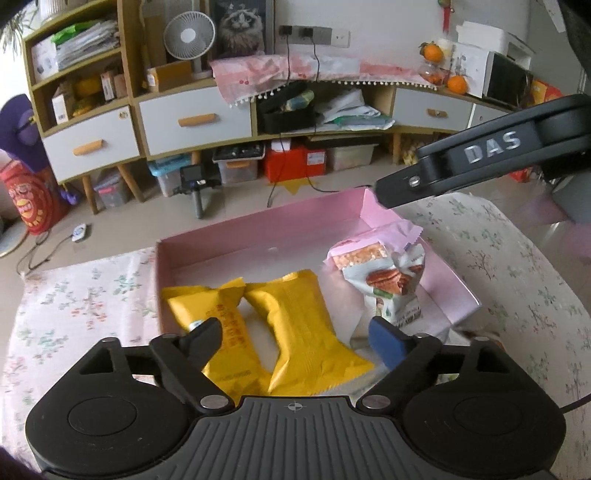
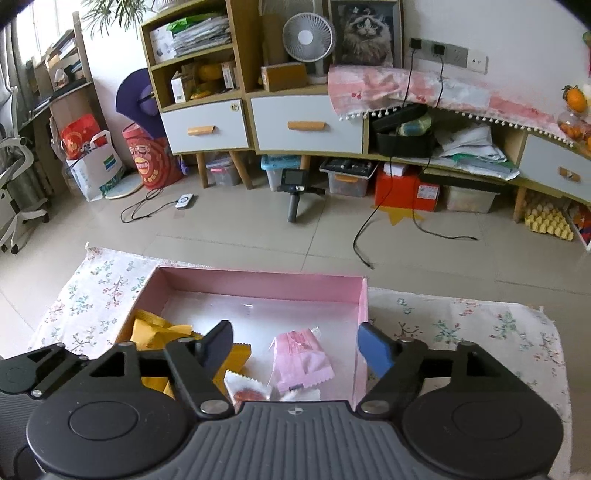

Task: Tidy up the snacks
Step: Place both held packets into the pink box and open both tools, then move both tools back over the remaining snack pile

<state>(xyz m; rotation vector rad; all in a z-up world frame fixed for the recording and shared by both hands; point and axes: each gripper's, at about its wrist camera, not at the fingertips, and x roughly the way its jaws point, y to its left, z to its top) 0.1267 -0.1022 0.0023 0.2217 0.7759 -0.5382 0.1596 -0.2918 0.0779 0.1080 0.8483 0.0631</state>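
In the pink box, a yellow pack lies lengthwise between the left gripper's spread fingers (right gripper likewise agape, over the pink pack).

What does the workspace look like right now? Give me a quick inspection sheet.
Surface: floral tablecloth under the pink box.
Job's things: two yellow snack packs, a pink snack pack and a white nut pack, all inside the box.
Clutter: nothing seen on the cloth.
Grippers: left gripper and right gripper both over the box, jaws open, empty.
Cables: black cable on the floor.
Surroundings: cabinet, fan, cat picture.
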